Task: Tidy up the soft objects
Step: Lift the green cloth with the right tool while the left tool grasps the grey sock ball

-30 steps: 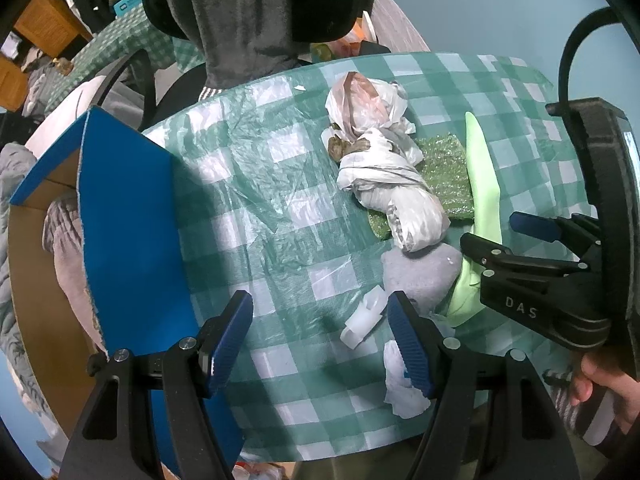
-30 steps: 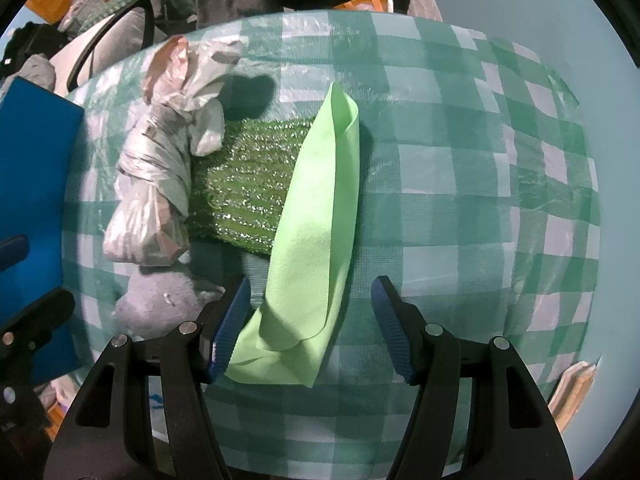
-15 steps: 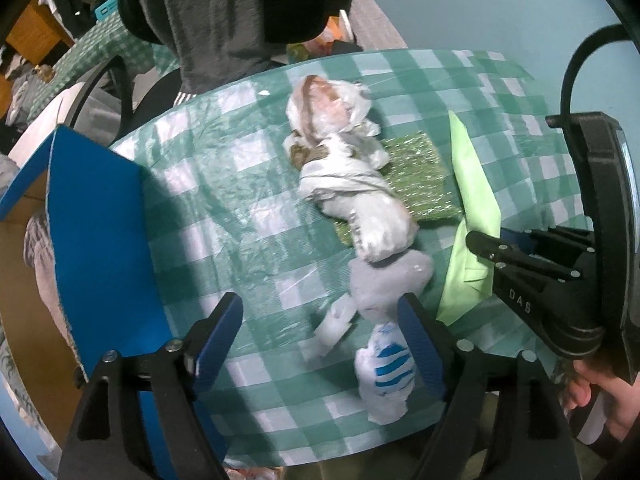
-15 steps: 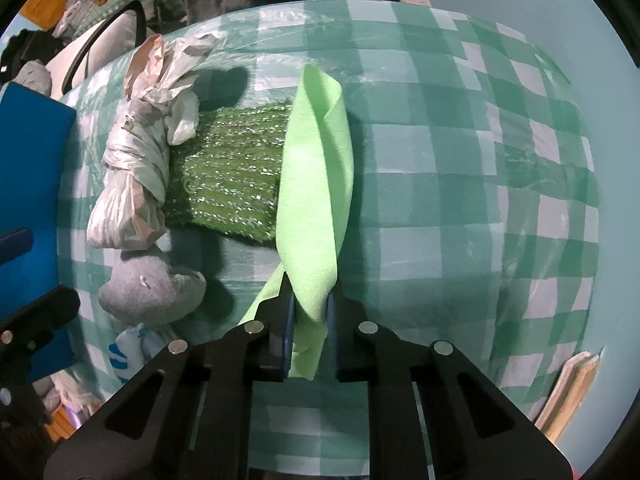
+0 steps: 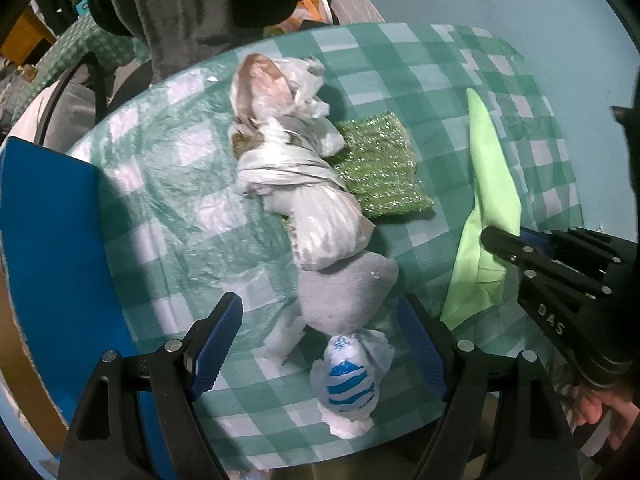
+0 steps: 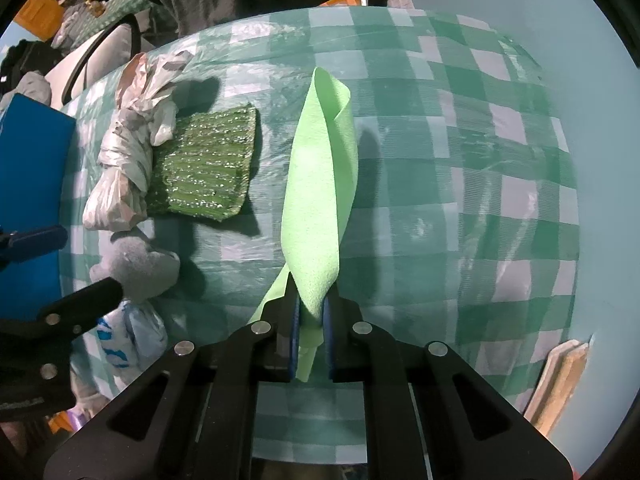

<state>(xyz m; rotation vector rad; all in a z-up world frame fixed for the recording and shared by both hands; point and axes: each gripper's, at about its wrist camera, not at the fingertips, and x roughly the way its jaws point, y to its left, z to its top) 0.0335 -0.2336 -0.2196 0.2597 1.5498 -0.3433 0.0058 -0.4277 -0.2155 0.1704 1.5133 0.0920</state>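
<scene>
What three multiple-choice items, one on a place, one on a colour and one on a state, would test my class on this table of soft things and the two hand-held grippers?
1. Where does the sparkly green pad lie?
A. Between the knotted plastic bag and the light green cloth
B. Inside the blue box
C. Under the grey plush

2. What colour are the stripes on the small white bag?
A. Red
B. Blue
C. Black

3. How is the right hand-held gripper?
A. Wide open over bare tablecloth
B. Shut on nothing
C. Shut on the light green cloth

Answers: 1 A, bag on its one side, cloth on its other; 2 B, blue bands show; 3 C, cloth pinched between the pads.
</scene>
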